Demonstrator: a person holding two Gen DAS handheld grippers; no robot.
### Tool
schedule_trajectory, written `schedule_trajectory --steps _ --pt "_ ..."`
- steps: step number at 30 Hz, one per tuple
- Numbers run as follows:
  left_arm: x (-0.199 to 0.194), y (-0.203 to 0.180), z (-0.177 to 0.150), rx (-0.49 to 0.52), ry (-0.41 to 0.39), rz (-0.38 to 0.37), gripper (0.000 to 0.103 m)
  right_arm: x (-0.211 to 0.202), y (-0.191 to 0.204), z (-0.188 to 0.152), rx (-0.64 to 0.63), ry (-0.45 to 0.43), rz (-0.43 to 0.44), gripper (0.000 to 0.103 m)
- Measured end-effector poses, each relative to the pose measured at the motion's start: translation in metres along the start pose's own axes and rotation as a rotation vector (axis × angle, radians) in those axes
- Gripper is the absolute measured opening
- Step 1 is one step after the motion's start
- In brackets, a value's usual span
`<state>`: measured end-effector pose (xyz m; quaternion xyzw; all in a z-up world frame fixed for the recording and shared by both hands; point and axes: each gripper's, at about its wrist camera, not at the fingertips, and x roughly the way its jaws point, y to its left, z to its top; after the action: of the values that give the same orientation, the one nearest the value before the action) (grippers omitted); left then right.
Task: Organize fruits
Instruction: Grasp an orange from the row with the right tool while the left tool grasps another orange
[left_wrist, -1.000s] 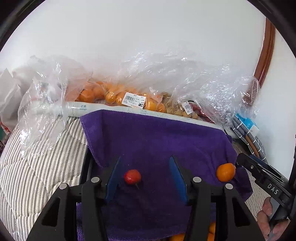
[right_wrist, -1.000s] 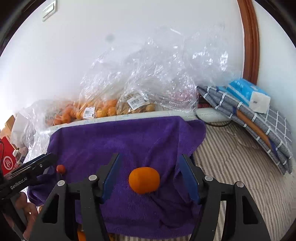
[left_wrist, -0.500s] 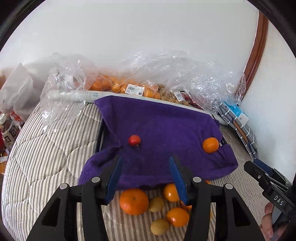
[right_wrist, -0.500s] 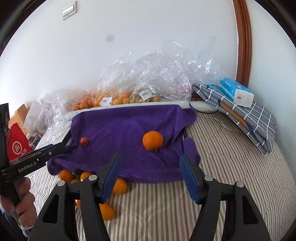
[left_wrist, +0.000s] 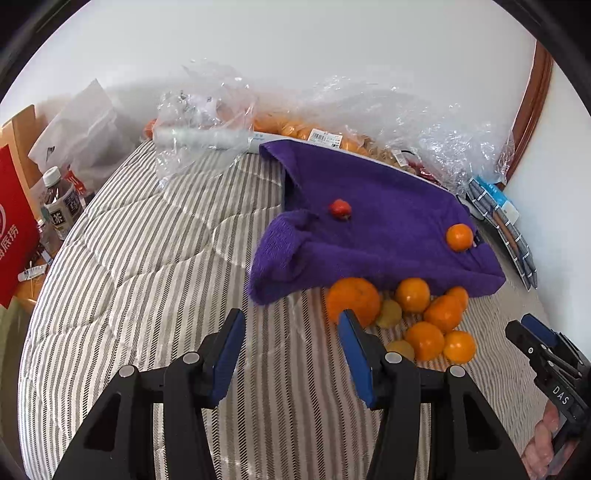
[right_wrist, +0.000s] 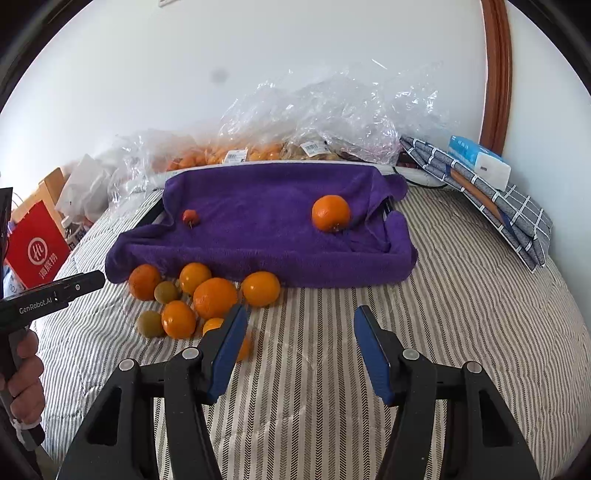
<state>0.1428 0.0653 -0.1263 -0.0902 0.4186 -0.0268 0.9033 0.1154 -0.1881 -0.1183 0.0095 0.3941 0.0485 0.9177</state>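
On purple towel (right_wrist: 258, 206), one orange (right_wrist: 330, 213)

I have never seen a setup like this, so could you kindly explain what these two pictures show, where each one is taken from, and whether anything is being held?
There is no robot here: a person holds a two-finger gripper in each hand, and each gripper carries a wide-angle camera looking along its blue-padded fingers. One picture comes from the left gripper, the other from the right gripper. Each view also catches the other gripper at its edge.

Both point down at a striped bed cover. On it lies a purple towel, draped over something hidden, with one orange and a small red fruit on top. A loose pile of oranges, with a few small greenish-brown fruits, lies in front of the towel. Plastic bags of fruit sit along the wall.

Both grippers are open and hold nothing; the right one's jaws have just been closing somewhat.
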Motion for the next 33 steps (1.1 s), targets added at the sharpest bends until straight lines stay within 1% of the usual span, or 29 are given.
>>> schedule_trajectory --steps 3,6,8,9,13,16,19,21,22,24,26,30,33 --pt "0.005 0.008 -0.008 0.001 0.01 0.028 0.05 0.01 0.001 -0.006 0.011 0.029 0.017 0.055" --pt "0.009 0.017 -0.011 -0.018 0.02 0.02 0.05 0.02 0.006 -0.011 0.02 0.059 0.038 0.05" --pt "0.012 0.021 -0.012 -0.027 0.016 0.012 0.05 0.025 0.01 -0.013 0.025 0.082 0.082 0.049" --pt "0.013 0.023 -0.013 -0.027 0.013 0.006 0.05 0.025 0.013 -0.015 0.022 0.074 0.107 0.049" --pt "0.017 0.027 -0.015 -0.029 0.005 -0.001 0.051 0.025 0.029 -0.016 -0.019 0.05 0.152 0.049" --pt "0.016 0.029 -0.014 -0.04 -0.005 -0.031 0.054 0.033 0.039 -0.016 -0.042 0.088 0.189 0.049" --pt "0.016 0.028 -0.015 -0.036 -0.006 -0.035 0.054 0.044 0.047 -0.018 -0.066 0.115 0.175 0.048" --pt "0.016 0.028 -0.016 -0.033 -0.007 -0.045 0.054 0.05 0.048 -0.019 -0.063 0.127 0.161 0.04" --pt "0.016 0.028 -0.016 -0.034 -0.007 -0.055 0.054 0.051 0.047 -0.019 -0.06 0.129 0.155 0.034" --pt "0.016 0.029 -0.017 -0.039 -0.007 -0.064 0.054 0.049 0.043 -0.019 -0.043 0.121 0.167 0.034" --pt "0.015 0.027 -0.017 -0.033 -0.005 -0.076 0.054 0.045 0.038 -0.019 -0.034 0.109 0.158 0.034" --pt "0.014 0.017 -0.017 -0.007 0.013 -0.086 0.055 0.034 0.021 -0.024 -0.045 0.081 0.108 0.034" --pt "0.016 0.004 -0.011 -0.01 0.028 -0.129 0.055 0.029 0.003 -0.028 -0.034 0.073 0.069 0.034"
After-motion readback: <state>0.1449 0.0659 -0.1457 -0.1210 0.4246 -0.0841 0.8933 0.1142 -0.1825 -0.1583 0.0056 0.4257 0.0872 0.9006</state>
